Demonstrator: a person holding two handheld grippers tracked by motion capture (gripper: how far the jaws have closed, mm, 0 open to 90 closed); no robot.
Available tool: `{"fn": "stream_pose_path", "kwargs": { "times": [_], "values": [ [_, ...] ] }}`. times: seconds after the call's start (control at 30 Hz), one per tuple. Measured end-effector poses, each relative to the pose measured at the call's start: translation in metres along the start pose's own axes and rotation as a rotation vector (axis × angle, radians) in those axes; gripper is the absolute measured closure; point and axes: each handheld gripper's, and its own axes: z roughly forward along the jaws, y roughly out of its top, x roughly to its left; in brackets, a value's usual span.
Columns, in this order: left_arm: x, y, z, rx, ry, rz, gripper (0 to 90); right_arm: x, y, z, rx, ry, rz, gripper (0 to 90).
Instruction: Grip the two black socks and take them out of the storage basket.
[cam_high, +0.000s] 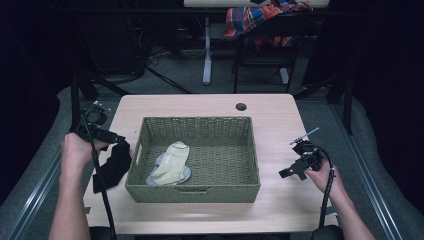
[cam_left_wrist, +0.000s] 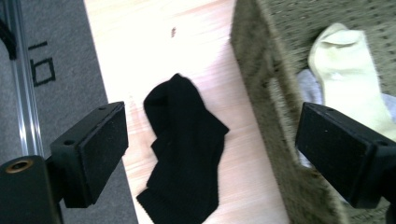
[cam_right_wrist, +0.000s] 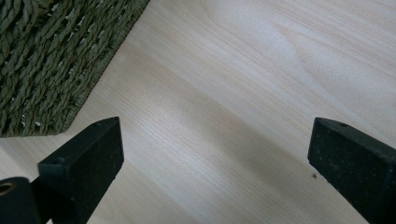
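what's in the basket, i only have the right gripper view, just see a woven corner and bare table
Observer: A cream sock lies in the basket, on top of a grey one.
Operator: anything outside it
Observer: A black sock lies on the table left of the basket.
Operator: is the left gripper holding it
Observer: No, the left gripper is open above it.

Your light wooden table (cam_high: 280, 120) carries a green woven basket (cam_high: 200, 192) at its middle. A black sock (cam_left_wrist: 184, 149) lies flat on the wood between your left claw's (cam_left_wrist: 210, 154) spread jaws, beside the basket's wall.
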Motion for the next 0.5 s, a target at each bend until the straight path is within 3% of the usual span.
{"fn": "stream_pose_path", "kwargs": {
  "times": [0.03, 0.3, 0.5],
  "values": [
    [-0.003, 0.001, -0.001, -0.001, 0.000, 0.010, 9.3, 0.002, -0.001, 0.002, -0.026, -0.005, 0.023, 3.3],
    [-0.014, -0.007, -0.009, 0.010, -0.007, 0.029, 7.2, 0.001, -0.001, 0.001, -0.026, -0.005, 0.023, 3.3],
    [-0.014, -0.016, -0.017, 0.000, -0.012, 0.007, 6.2, 0.001, -0.001, 0.001, -0.026, -0.003, 0.022, 3.3]
  ]
}}
